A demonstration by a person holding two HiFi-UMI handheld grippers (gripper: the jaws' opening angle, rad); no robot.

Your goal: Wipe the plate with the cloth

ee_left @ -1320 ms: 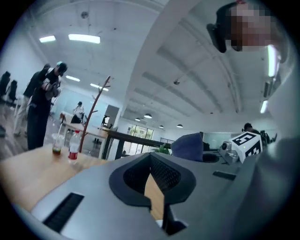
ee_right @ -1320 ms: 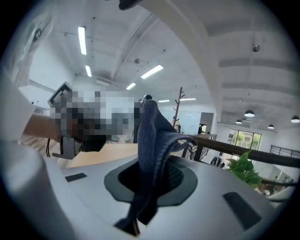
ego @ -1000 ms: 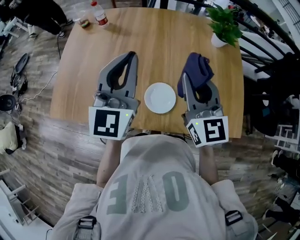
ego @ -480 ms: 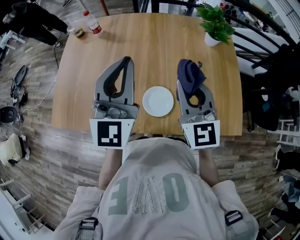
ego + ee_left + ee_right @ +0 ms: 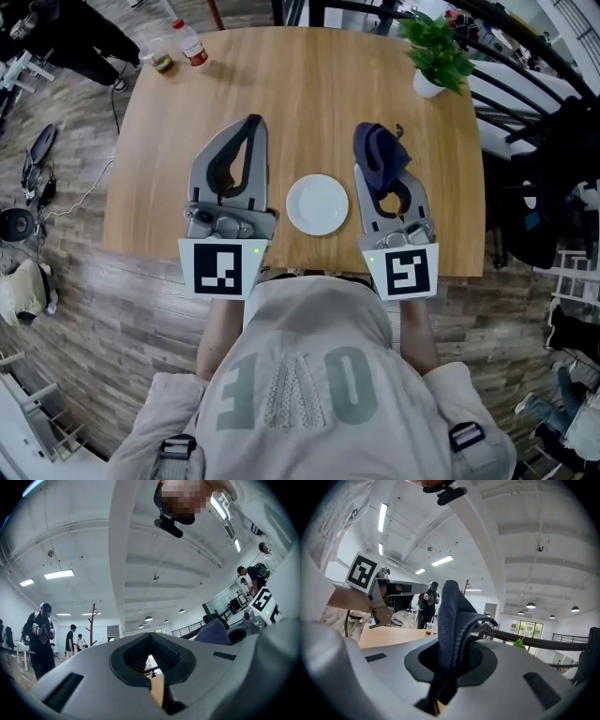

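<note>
The white plate [image 5: 318,204] lies at frame centre on the tabletop [image 5: 319,84]. Just right of it, the right gripper's [image 5: 379,176] fingers clamp the dark blue cloth [image 5: 380,150]. At its left, the left gripper's [image 5: 249,127] fingers are closed on nothing.

White round plate [image 5: 318,204] flat — dark blue cloth [image 5: 379,155] bunched in right gripper [image 5: 378,141], just beside it.

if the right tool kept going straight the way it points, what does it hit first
Probably nothing: the right tool, shut on the cloth, points across bare table; the potted plant sits right of that line, though depth is unclear.
</note>
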